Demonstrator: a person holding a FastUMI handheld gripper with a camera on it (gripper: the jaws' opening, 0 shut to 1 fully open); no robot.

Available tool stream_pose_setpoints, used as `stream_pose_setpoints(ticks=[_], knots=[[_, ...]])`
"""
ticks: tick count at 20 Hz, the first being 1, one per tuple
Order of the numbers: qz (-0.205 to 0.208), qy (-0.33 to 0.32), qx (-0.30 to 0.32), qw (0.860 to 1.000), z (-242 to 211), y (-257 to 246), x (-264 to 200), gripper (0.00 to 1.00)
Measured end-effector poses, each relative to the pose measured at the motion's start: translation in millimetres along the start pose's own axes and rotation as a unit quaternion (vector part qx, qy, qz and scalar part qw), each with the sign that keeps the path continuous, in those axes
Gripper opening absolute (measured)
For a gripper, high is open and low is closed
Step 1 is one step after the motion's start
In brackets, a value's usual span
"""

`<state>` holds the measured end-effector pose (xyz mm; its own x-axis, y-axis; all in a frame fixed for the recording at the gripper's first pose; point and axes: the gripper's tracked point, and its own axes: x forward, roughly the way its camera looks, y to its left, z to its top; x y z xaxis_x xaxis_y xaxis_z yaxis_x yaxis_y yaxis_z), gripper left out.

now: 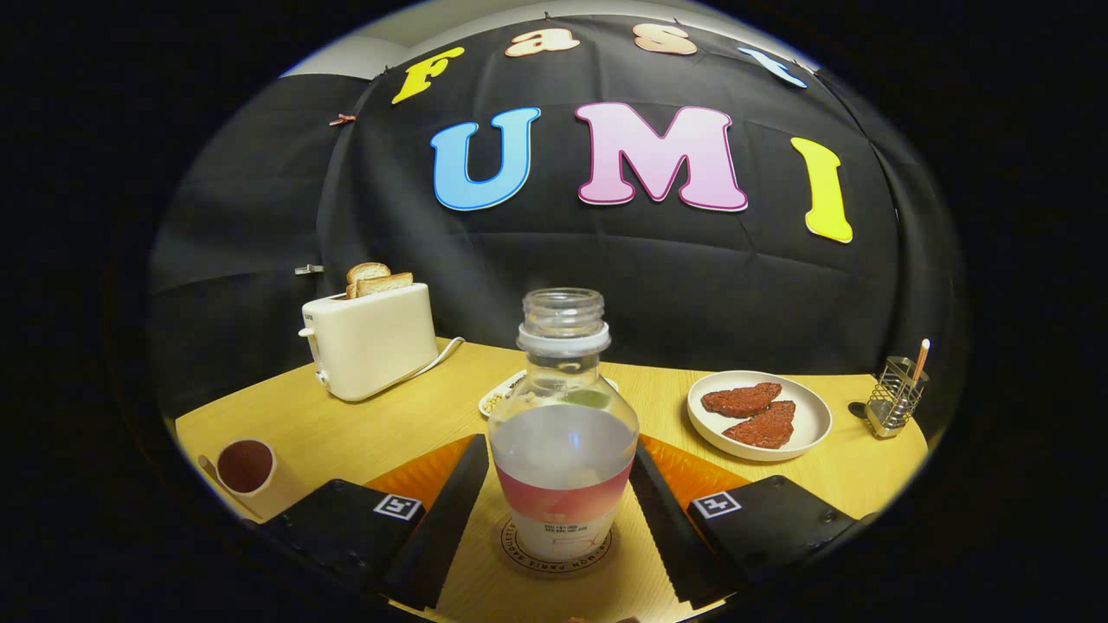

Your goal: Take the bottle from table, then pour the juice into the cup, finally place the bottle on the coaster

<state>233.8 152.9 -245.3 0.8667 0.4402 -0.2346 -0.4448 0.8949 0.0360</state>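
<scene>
A clear, uncapped bottle [563,450] with a pink label, about half full of pale liquid, stands upright on a round wooden coaster [519,558] with a ring of print. My gripper [561,459] has one finger on each side of the bottle, and both fingertips [463,484] meet its sides, so it looks shut on the bottle. A small white cup [246,465] with dark red contents sits on the table to the left, beyond the left finger.
An orange mat [692,472] lies behind the coaster. A white toaster [370,339] with bread stands at the back left. To the right are a white plate [762,414] with two brown patties and a wire holder [895,396]. A small dish [500,398] sits behind the bottle.
</scene>
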Motion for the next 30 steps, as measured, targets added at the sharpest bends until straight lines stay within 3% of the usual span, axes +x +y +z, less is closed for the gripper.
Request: stream_pose_setpoints(ticks=[8,18,23,30], knots=[[-0.023,-0.016,-0.031,0.999,40,-8,-47,0.98],[-0.064,-0.088,-0.009,0.994,160,-41,-189,0.97],[-0.141,-0.111,-0.008,0.984,201,-81,-260,0.97],[-0.223,-0.094,-0.007,0.970,192,-85,-359,0.97]])
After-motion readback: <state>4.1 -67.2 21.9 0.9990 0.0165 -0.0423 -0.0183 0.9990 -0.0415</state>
